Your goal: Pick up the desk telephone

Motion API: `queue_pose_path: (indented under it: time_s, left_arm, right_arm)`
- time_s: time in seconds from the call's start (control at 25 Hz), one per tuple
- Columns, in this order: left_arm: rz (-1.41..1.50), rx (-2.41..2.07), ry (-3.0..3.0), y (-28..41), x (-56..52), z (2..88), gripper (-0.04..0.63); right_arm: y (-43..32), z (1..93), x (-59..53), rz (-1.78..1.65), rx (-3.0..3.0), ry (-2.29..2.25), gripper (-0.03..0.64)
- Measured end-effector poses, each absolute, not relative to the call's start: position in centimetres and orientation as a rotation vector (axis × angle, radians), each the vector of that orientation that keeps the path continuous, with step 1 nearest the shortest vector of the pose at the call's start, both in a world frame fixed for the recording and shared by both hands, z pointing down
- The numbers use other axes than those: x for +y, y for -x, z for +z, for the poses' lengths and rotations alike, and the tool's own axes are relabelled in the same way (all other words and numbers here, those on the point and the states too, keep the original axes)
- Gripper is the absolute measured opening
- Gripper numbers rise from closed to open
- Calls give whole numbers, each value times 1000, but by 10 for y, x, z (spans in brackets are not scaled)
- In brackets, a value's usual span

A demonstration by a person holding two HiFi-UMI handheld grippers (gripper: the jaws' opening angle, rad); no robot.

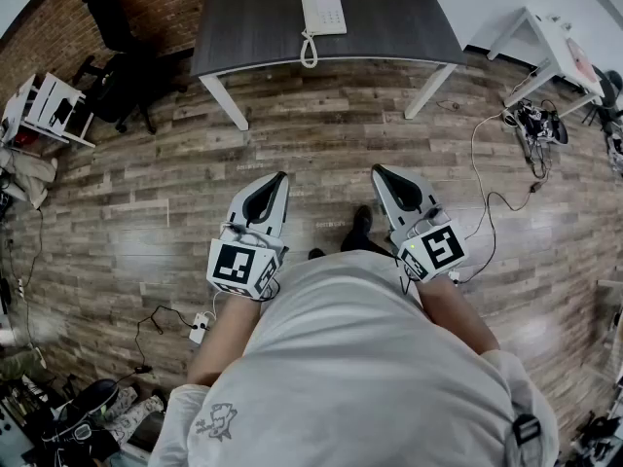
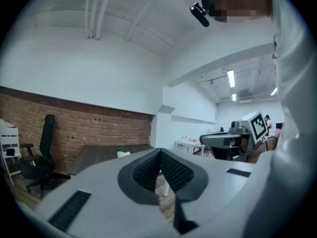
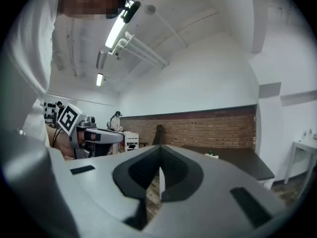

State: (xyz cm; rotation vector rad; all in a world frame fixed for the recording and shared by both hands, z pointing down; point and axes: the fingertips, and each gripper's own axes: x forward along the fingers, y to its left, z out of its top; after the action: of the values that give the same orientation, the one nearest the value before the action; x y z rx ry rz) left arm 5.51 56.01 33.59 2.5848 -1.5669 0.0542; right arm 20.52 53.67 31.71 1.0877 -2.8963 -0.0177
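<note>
- Head view: I hold my left gripper (image 1: 281, 177) and right gripper (image 1: 378, 170) level, side by side over the wooden floor (image 1: 146, 183). The desk telephone (image 1: 323, 14) sits on the dark desk (image 1: 253, 27), well ahead of both.
- Left gripper view: the jaws are pressed together with nothing between them. The telephone is a small white shape on the desk beyond.
- Right gripper view: the jaws are likewise closed and empty.

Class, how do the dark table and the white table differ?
The dark table has a dark grey top; the white table has a white one. The dark table looks larger than the white table. The dark table carries the desk telephone; none shows on the white table. Both have white legs and stand on the plank floor.
</note>
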Motion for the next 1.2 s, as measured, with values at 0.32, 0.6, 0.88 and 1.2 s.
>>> queue_pose_path:
  time_s: [0.32,0.6,0.88,1.2]
  left_arm:
    - [63,-1592,-2557,-61,558,342,11]
    - [65,-1614,-2523,-60,549,347,11]
    - [45,-1573,-2537,-78,526,350,12]
    - [21,-1552,-2508,-94,475,355,230]
  right_arm:
    - [-216,324,532,1,-2896,-1080,5]
    - [-219,329,518,15,-2896,-1065,5]
    - [-235,328,488,2,-2903,-1077,6]
    - [-258,327,425,8,-2900,-1021,136]
